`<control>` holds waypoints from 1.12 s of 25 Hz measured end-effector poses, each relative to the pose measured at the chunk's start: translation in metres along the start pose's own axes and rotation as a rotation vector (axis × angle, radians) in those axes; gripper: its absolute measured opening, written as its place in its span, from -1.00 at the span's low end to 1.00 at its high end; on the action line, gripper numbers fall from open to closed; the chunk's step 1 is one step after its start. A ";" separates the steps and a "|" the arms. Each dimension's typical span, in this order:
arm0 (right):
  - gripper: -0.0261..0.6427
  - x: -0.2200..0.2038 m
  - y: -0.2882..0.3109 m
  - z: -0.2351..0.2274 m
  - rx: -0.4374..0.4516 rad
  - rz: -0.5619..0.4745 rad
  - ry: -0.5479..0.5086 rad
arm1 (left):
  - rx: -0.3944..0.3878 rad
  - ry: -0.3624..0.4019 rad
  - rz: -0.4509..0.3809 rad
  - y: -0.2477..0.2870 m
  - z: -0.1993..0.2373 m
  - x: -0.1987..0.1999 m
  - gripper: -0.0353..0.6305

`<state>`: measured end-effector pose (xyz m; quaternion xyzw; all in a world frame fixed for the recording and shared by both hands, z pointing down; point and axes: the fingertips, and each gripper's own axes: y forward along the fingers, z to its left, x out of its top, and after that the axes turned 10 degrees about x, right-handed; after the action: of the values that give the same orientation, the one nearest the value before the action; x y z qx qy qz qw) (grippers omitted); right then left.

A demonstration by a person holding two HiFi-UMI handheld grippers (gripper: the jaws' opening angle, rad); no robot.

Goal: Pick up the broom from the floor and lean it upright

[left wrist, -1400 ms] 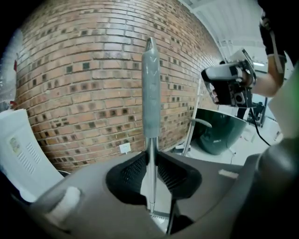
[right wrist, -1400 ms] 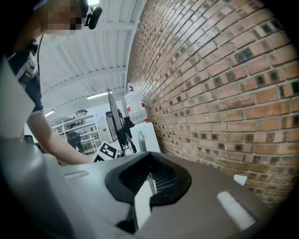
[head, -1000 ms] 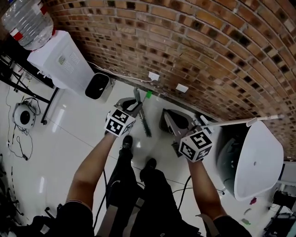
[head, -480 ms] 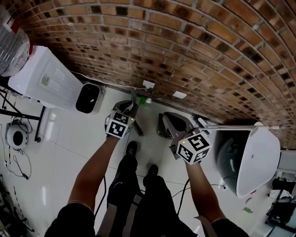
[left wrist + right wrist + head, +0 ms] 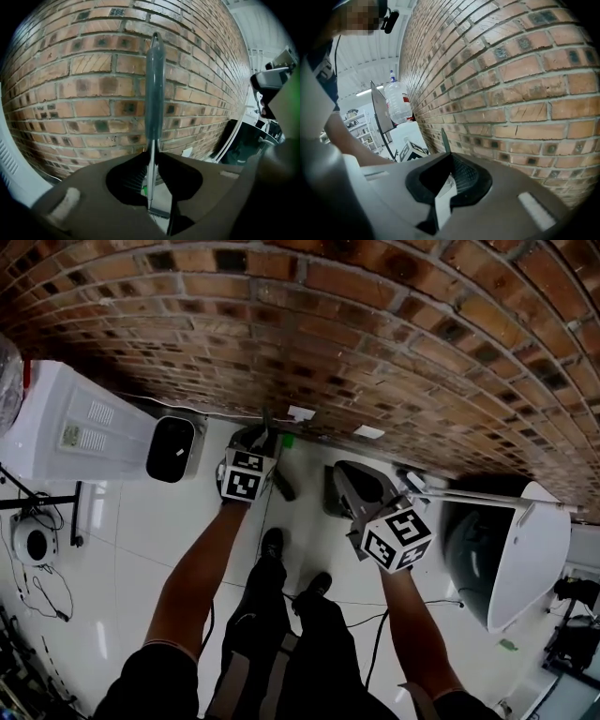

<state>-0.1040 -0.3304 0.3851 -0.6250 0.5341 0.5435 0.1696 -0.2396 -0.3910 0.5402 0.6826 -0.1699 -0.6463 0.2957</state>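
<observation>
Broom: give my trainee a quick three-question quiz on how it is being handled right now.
1. Which gripper is shut on the shaft of the broom? A left, B right, C neither.
2. True or false: the broom lies flat, untouched.
3. Fill in: behind the broom stands a ___ wall.
Key: 1 A, the left gripper. 2 False, it is held upright. 3 Brick.

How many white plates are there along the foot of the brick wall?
2. One white plate sits at the foot of the brick wall, just beyond the broom; the second plate lies further right. Others may be hidden.
</observation>
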 end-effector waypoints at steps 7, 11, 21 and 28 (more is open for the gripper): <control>-0.91 -0.001 0.002 -0.032 -0.055 0.003 0.050 | 0.006 -0.052 0.020 0.053 0.013 0.021 -0.66; -0.91 -0.006 0.004 -0.044 -0.069 0.015 0.069 | -0.020 -0.045 0.011 0.074 0.007 0.032 -0.66; -0.91 -0.003 0.002 -0.057 -0.102 0.020 0.077 | -0.021 -0.040 0.012 0.096 0.008 0.035 -0.62; -0.91 0.000 -0.004 -0.044 -0.097 0.008 0.066 | -0.061 -0.036 -0.010 0.078 0.003 0.036 -0.42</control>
<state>-0.0783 -0.3640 0.3991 -0.6477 0.5151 0.5486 0.1192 -0.2271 -0.4740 0.5608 0.6625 -0.1520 -0.6647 0.3102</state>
